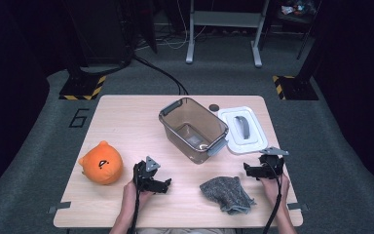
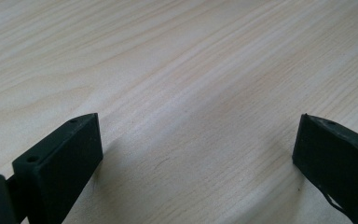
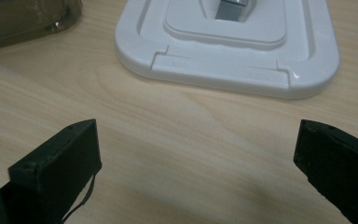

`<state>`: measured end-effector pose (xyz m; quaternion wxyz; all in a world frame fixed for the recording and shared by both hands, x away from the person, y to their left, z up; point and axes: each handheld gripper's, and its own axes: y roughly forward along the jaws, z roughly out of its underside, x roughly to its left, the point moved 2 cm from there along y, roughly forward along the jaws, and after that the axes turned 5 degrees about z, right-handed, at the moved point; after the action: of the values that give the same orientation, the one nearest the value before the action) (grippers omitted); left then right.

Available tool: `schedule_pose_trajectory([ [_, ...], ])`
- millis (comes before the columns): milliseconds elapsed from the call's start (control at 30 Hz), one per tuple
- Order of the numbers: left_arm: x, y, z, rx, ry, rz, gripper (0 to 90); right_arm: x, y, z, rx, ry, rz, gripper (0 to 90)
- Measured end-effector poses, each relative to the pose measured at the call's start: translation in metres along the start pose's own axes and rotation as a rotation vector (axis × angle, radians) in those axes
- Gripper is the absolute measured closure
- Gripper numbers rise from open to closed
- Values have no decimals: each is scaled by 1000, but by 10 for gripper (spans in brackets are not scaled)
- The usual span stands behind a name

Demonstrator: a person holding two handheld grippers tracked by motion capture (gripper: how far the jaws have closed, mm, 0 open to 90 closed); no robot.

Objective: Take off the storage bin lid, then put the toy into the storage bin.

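My left gripper point(image 1: 164, 185) rests low over the table's front middle, jaws wide apart with only bare wood between them; its own view shows the left gripper point(image 2: 196, 140) the same way. My right gripper point(image 1: 250, 169) sits near the front right, open and holding nothing. In its own view the right gripper point(image 3: 196, 144) faces the white lid point(image 3: 228, 42), a short way off. A clear brown-tinted bin point(image 1: 193, 128) stands in the table's middle with the white lid point(image 1: 244, 129) beside it. A grey cloth point(image 1: 226, 193) lies crumpled between my two hands.
An orange plush toy point(image 1: 101, 163) sits at the front left of the wooden table point(image 1: 126, 122). A small dark disc point(image 1: 215, 107) lies behind the bin. A corner of the bin point(image 3: 28, 18) shows in the right gripper view. Beyond the table are cables and a stand's legs.
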<state>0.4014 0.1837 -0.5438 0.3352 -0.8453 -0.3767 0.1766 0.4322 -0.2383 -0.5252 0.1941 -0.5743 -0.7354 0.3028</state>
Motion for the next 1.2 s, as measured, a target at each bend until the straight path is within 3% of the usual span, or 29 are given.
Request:
schedule_pose_trajectory([
  [333, 3, -5, 2, 10, 18, -16, 7, -1, 5, 17, 41, -28, 11, 0],
  [467, 2, -15, 1, -10, 24, -16, 1, -4, 5, 19, 38, -13, 1, 0],
  [733, 2, -49, -8, -81, 28, -24, 2, -6, 5, 20, 36, -8, -21, 0],
  [833, 6, -64, -10, -102, 15, -19, 9, -5, 5, 20, 38, -6, -18, 0],
  [1200, 25, -116, -20, -156, 24, -62, 26, -5, 5, 20, 37, -4, -15, 0],
])
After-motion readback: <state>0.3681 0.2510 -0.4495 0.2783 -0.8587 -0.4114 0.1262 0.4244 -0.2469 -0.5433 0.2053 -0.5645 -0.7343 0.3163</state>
